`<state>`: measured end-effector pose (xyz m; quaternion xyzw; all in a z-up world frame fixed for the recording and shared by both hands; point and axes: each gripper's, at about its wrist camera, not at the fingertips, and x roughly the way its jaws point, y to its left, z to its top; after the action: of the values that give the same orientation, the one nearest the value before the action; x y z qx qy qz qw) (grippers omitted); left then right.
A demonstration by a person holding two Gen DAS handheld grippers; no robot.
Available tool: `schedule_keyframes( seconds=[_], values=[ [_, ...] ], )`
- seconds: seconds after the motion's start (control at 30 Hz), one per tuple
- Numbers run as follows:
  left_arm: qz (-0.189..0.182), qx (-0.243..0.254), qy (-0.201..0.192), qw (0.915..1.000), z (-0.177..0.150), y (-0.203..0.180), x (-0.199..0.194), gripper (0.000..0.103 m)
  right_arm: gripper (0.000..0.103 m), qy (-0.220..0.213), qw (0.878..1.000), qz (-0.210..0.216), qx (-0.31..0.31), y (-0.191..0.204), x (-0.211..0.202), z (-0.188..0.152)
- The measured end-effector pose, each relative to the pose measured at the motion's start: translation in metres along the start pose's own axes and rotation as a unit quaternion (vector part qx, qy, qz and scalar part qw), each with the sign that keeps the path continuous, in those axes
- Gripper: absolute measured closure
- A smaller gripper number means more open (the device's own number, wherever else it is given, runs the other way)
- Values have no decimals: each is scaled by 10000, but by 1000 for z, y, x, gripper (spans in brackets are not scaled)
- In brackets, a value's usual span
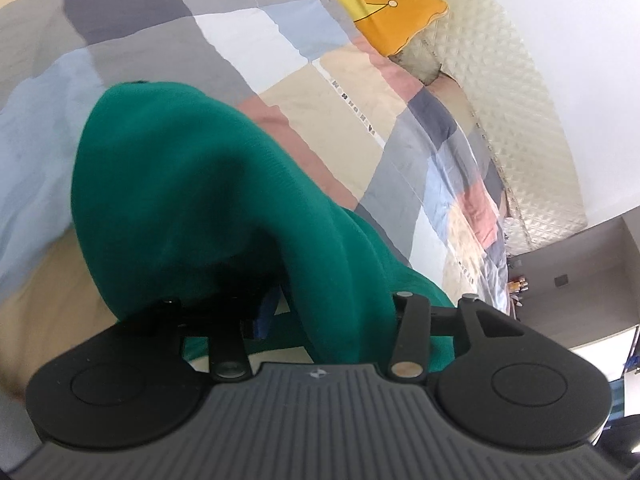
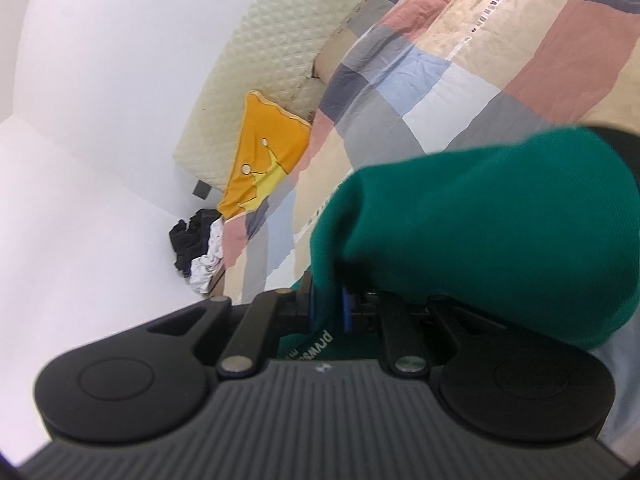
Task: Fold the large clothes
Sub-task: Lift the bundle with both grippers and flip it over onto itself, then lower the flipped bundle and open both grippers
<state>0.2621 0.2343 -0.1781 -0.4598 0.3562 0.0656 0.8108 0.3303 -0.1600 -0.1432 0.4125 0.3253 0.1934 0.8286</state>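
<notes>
A green knit garment (image 1: 192,200) is lifted off the bed and hangs in a thick fold over my left gripper (image 1: 332,304). It hides most of both fingers. One blue pad (image 1: 266,312) shows on the left, standing clear of the cloth, so the jaws are apart. In the right wrist view the same green garment (image 2: 480,232) bulges over my right gripper (image 2: 327,306). Here the two blue pads sit close together and pinch an edge of the cloth. A printed label (image 2: 316,342) shows just below the pinch.
A patchwork quilt (image 1: 240,32) (image 2: 480,60) covers the bed beneath the garment. A yellow cushion (image 1: 384,4) (image 2: 268,152) leans on the cream padded headboard (image 1: 512,100) (image 2: 248,80). Dark and white clothes (image 2: 198,248) are heaped by the wall. Shelving (image 1: 560,280) stands beyond the bed.
</notes>
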Motion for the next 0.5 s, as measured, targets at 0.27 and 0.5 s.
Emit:
schedule_keyframes(
  seconds=[0.27, 0.5],
  values=[
    [-230, 106, 106, 9996, 32, -4, 55, 46, 90, 86, 9997, -172, 174, -30, 44, 13],
    [-489, 648, -118, 9966, 45, -5, 98, 46, 92, 88, 9994, -324, 41, -49, 82, 24]
  ],
)
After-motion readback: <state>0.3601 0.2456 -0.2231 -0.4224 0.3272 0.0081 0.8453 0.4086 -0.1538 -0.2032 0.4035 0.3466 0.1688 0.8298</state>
